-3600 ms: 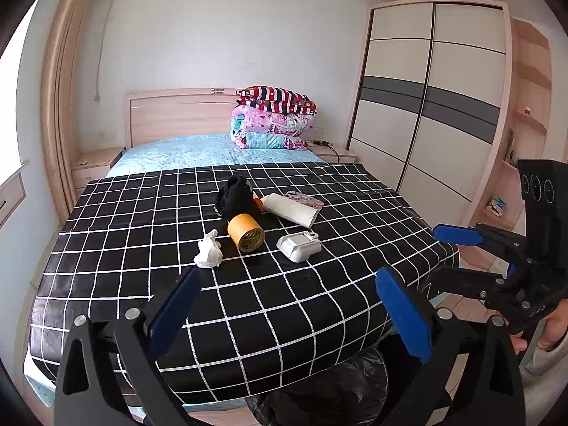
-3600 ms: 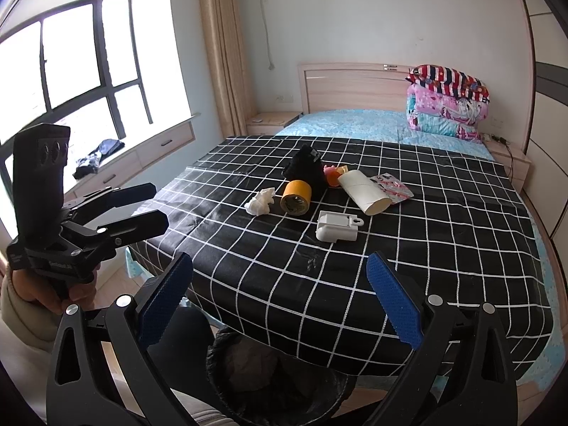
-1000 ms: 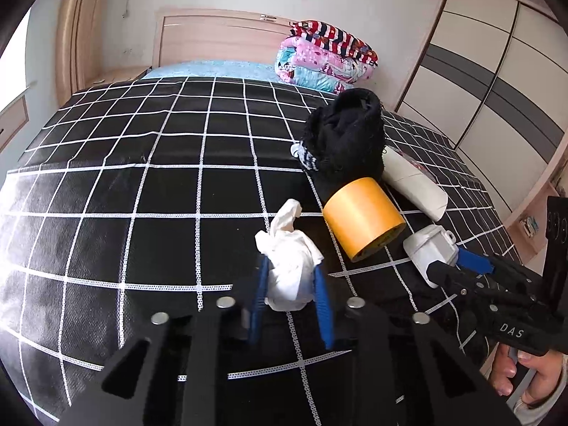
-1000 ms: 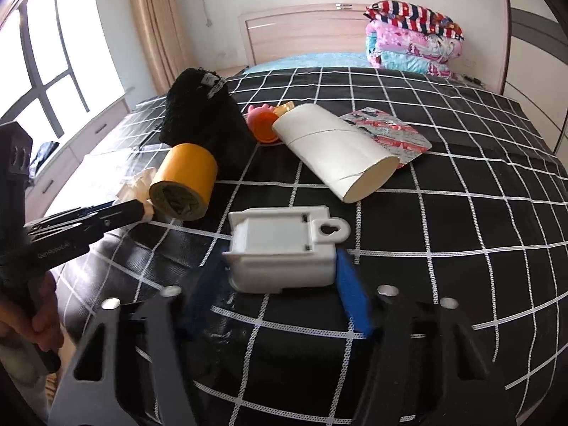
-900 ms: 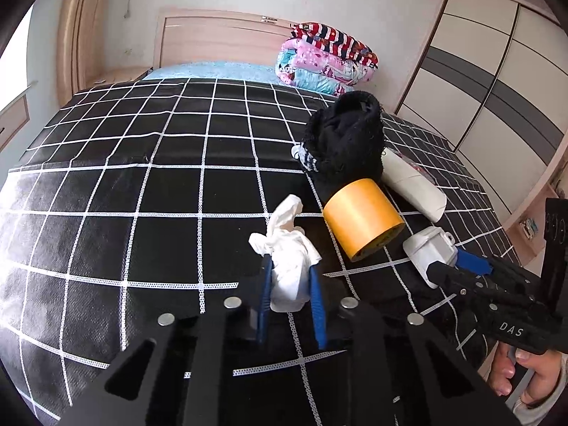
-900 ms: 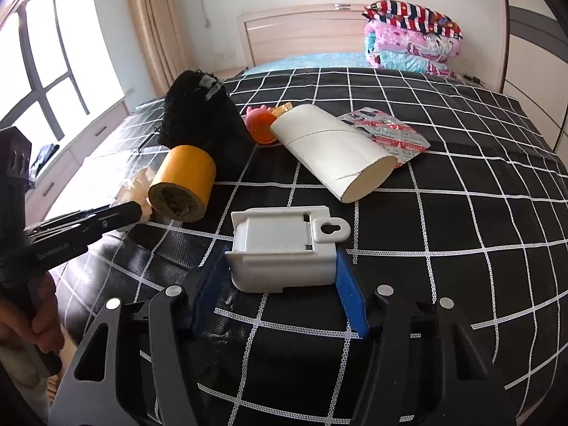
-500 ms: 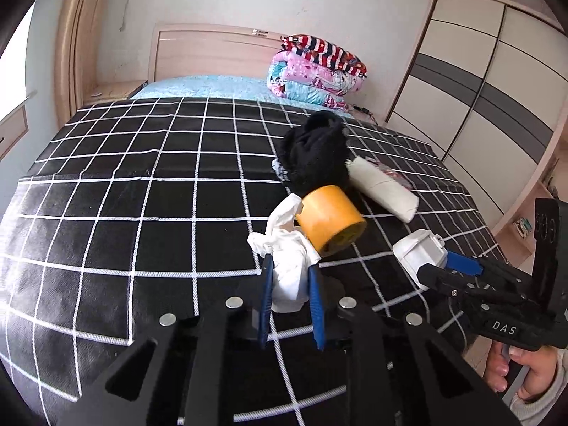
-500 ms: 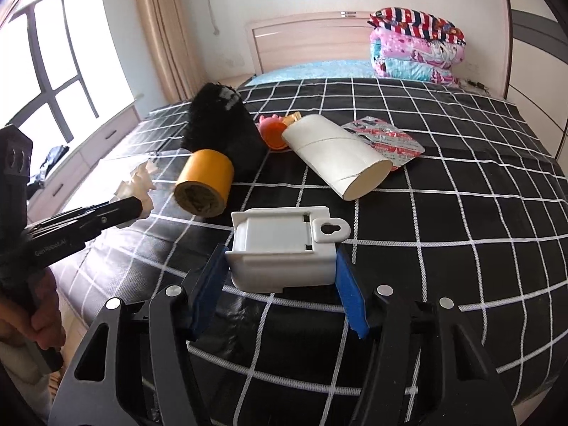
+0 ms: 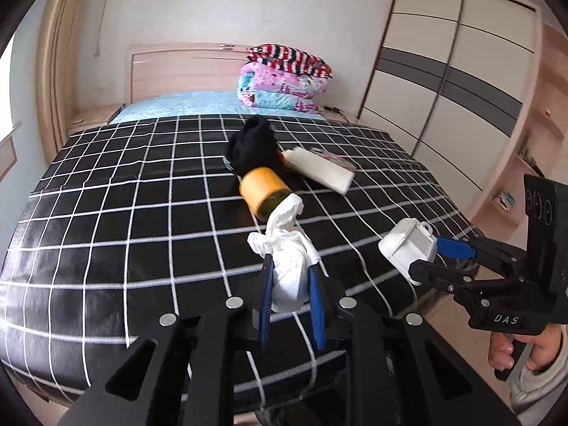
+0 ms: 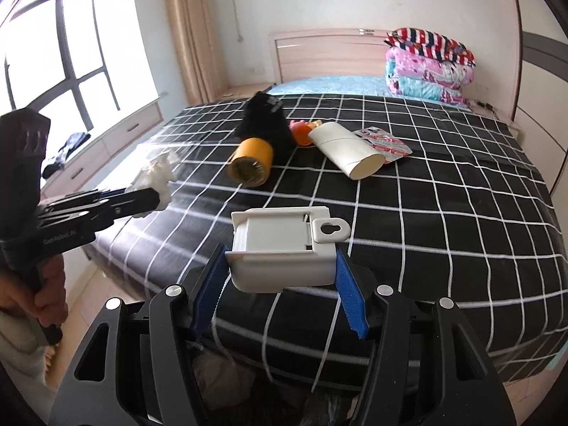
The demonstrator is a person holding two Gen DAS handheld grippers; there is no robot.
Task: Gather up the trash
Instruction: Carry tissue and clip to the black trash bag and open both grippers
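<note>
Carrying both loads clear of the bed [image 9: 106,213], keep your left gripper [image 9: 290,296] clamped on the tissue [image 9: 289,262] and your right gripper [image 10: 280,293] squeezing the white holder [image 10: 284,248]; lower steadily over the bin.

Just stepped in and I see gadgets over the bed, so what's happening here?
A person is clearing rubbish off the bed with a handheld gripper in each hand. The left gripper is shut on a crumpled white tissue, and the right gripper is clamped on a white plastic case; both are held up off the black checked cover. A yellow tape roll, a black sock, a cardboard tube and a foil packet lie on the bed.
</note>
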